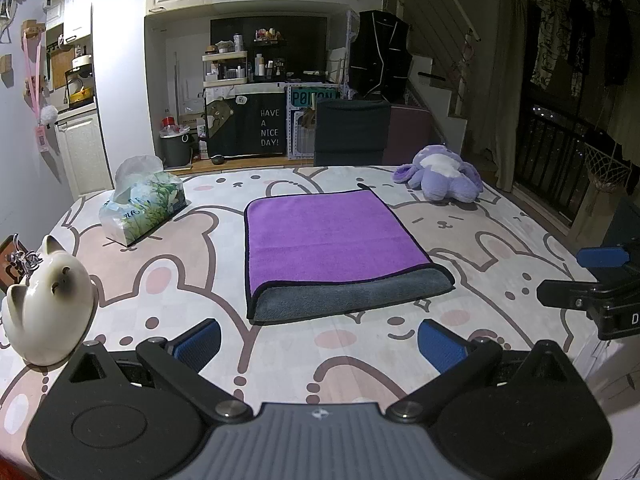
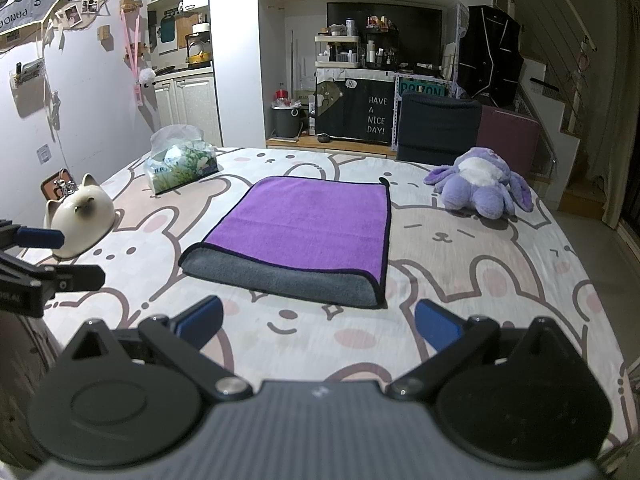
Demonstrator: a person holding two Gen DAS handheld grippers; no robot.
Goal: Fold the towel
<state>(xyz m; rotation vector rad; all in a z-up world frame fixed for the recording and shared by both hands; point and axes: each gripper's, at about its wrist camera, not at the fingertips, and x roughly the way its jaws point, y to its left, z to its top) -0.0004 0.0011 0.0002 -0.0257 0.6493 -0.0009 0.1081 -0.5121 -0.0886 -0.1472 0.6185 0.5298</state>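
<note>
A purple towel (image 1: 332,236) with a grey underside lies folded over on the rabbit-print table cover, its grey lower layer showing along the near edge; it also shows in the right wrist view (image 2: 312,228). My left gripper (image 1: 320,346) is open and empty, near the table's front edge, short of the towel. My right gripper (image 2: 318,326) is open and empty, also just short of the towel's near edge. The right gripper shows at the right edge of the left wrist view (image 1: 592,276), and the left gripper at the left edge of the right wrist view (image 2: 44,256).
A ceramic cat figure (image 1: 48,304) (image 2: 82,220) stands at the near left. A tissue pack (image 1: 142,208) (image 2: 182,166) lies at the far left. A purple plush toy (image 1: 440,180) (image 2: 480,182) sits at the far right. A dark chair (image 1: 352,132) stands behind the table.
</note>
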